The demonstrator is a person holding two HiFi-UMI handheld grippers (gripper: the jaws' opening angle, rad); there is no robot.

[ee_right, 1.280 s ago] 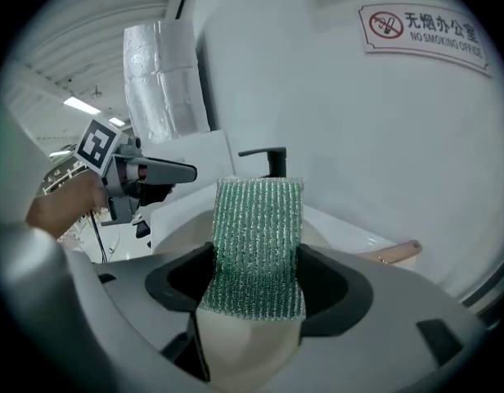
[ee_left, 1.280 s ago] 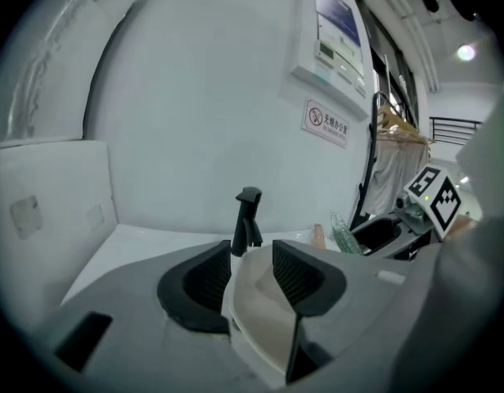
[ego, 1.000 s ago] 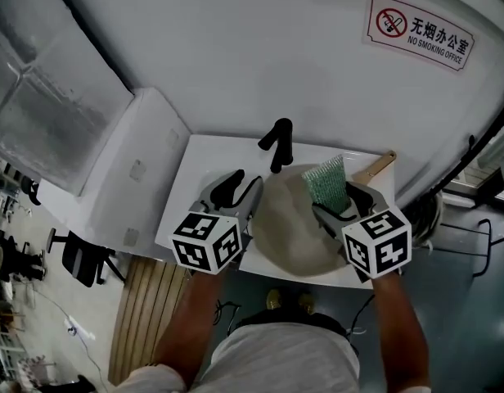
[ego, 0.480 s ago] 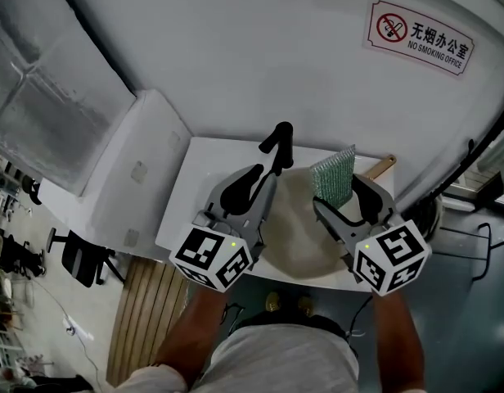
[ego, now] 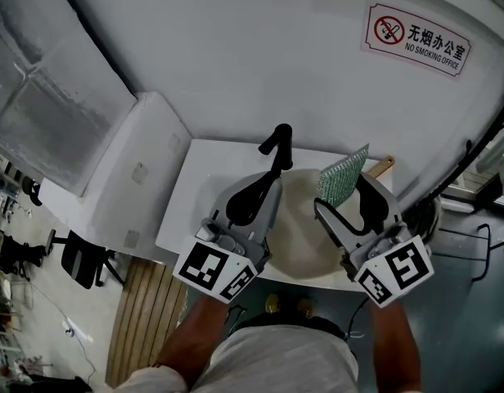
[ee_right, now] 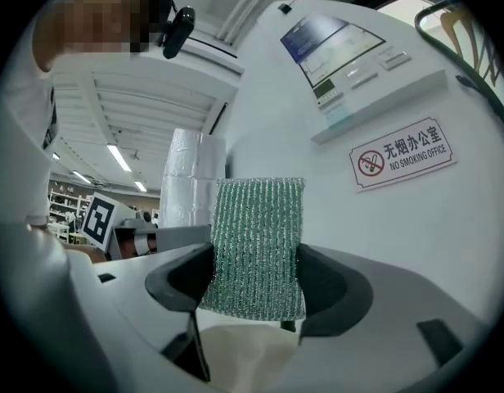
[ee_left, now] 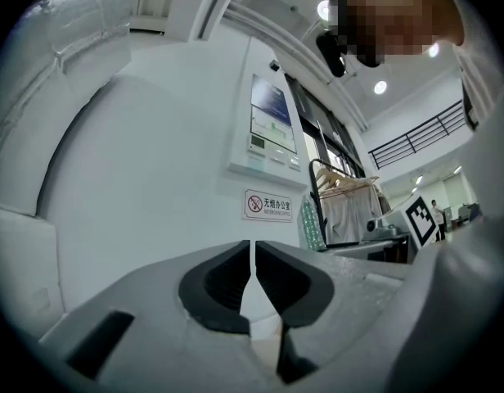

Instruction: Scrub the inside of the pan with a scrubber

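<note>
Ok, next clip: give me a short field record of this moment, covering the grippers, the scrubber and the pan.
left gripper: jaws have just been closing, now shut, nothing between them
right gripper: shut on green scrubber, which stands upright
pan: beige, in white sink, below both grippers
wooden handle: at the pan's far right
faucet: black, behind the pan
scrubbing: not under way; scrubber appears lifted off the pan

On my feed I see a red-and-white no-smoking sign high on the white wall, a black faucet upright at the back of the white counter, a black office chair far left, and wooden floor slats near it.
</note>
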